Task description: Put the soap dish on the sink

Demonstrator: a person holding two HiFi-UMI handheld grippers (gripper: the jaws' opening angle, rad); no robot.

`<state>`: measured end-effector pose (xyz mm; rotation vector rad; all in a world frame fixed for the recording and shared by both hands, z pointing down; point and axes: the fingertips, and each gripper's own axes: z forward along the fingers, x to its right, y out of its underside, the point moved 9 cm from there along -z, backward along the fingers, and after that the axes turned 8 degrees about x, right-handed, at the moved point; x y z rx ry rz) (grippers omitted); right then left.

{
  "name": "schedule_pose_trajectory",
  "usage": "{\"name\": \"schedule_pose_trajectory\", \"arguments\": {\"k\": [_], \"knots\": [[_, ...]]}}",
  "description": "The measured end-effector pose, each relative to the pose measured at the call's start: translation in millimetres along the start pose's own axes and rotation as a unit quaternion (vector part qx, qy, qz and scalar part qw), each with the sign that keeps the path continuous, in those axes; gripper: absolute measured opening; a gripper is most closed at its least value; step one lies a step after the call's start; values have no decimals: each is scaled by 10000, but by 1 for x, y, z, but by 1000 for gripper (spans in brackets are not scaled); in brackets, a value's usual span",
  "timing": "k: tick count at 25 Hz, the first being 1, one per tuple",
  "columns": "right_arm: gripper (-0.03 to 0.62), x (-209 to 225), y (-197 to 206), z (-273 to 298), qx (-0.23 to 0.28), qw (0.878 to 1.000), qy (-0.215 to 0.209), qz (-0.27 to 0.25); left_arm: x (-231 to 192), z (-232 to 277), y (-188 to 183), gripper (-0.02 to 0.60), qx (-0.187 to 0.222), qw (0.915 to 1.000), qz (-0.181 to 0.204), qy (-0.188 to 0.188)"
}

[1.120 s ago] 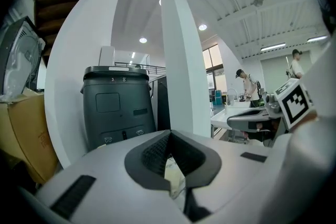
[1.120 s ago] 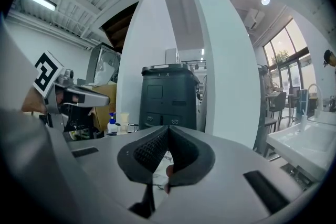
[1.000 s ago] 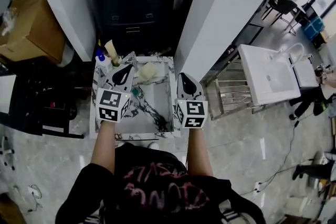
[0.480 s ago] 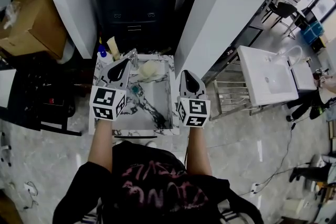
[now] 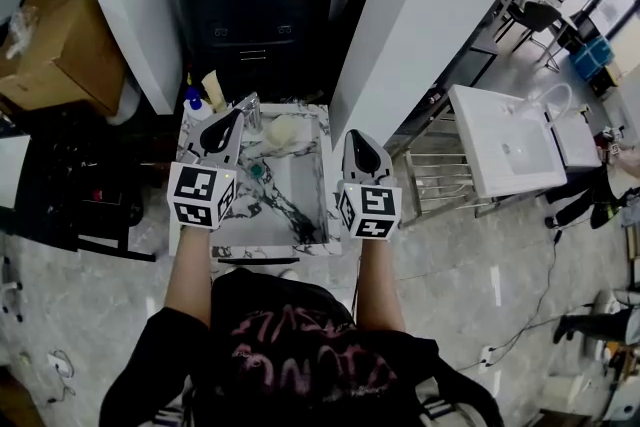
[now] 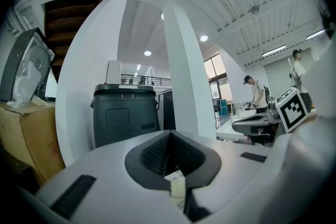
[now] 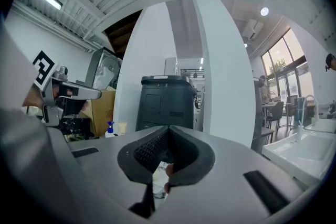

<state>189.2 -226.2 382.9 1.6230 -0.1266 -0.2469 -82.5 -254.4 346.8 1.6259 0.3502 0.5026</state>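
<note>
Both sets of fingers clenched, empty. Left gripper (image 5: pixel 232 123) just beside faucet (image 5: pixel 251 111), right gripper (image 5: pixel 355 143) above marble sink (image 5: pixel 270 249) right rim. Pale soap dish (image 5: pixel 284 133) apparently rests at sink's back edge. Risk: careless left swing clips faucet, knocks dish into basin.

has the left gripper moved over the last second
Yes, slightly: the left gripper has drifted left, away from the faucet and toward the left rim of the sink.
</note>
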Motion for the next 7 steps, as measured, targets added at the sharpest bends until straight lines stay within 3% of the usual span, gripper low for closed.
{"name": "schedule_pose_trajectory", "arguments": {"k": [7], "knots": [[12,-1,-3,1,30,10000,-32,-42,-2,-3,1,14,-23,9998,-183,-33]]}}
